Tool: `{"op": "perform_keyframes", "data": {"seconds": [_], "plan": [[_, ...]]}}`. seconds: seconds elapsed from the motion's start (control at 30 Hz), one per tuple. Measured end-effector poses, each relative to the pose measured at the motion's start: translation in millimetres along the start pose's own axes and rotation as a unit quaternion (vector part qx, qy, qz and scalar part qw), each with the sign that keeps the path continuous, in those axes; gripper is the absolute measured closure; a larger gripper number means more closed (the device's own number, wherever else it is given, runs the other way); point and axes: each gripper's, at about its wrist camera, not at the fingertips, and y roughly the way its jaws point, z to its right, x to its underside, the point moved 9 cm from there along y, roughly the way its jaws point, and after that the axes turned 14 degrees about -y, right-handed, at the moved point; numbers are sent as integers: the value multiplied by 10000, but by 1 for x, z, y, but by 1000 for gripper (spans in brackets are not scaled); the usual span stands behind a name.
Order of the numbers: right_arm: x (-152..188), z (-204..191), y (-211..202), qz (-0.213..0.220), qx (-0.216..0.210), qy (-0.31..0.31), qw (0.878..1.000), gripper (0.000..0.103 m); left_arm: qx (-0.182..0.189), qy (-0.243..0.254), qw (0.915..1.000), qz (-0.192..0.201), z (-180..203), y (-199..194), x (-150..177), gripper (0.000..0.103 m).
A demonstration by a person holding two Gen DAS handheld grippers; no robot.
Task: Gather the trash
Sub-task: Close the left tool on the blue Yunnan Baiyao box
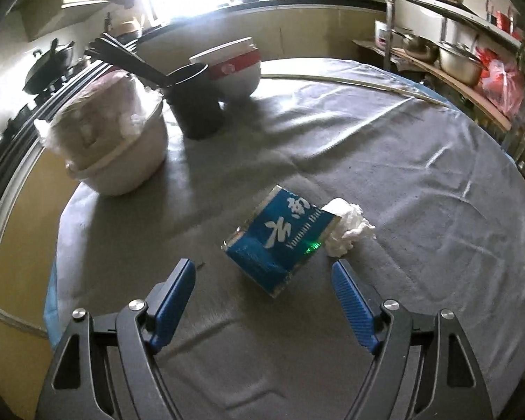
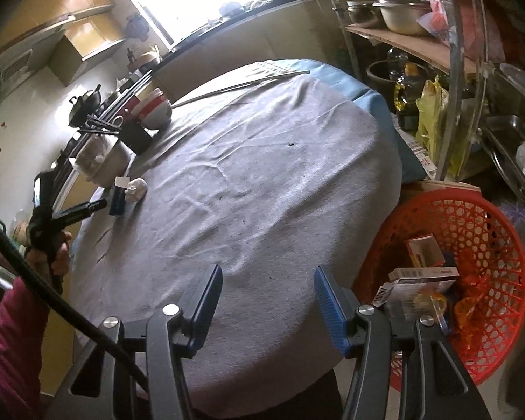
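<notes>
a: left wrist view: the left tool (image 1: 263, 270) hangs spread wide and empty over the grey bench (image 1: 385, 161), with the blue packet (image 1: 275, 239) lying flat just ahead, between the finger lines.

b: which way does it run?

a: its long axis slants from near-left to far-right, and a crumpled tissue (image 1: 344, 227) touches its far-right end.

b: and the right tool (image 2: 267, 277)?

a: also spread and empty, well apart from both. the red basket (image 2: 479, 217) sits off its right, already holding boxes. i'd judge the left is nearer.
</notes>
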Motion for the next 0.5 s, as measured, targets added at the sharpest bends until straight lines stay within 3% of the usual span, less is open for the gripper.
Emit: {"op": "perform_keyframes", "data": {"seconds": [0.23, 0.47, 0.5], "plan": [[3, -14, 9, -114, -12, -105, 9999, 45, 52, 464, 9986, -260, 2, 21, -3, 22], [4, -20, 16, -205, -1, -136, 9997, 45, 239, 299, 9985, -396, 1, 38, -7, 23], [4, -21, 17, -221, -3, -147, 9996, 45, 258, 289, 9985, -389, 1, 38, -6, 30]]}}
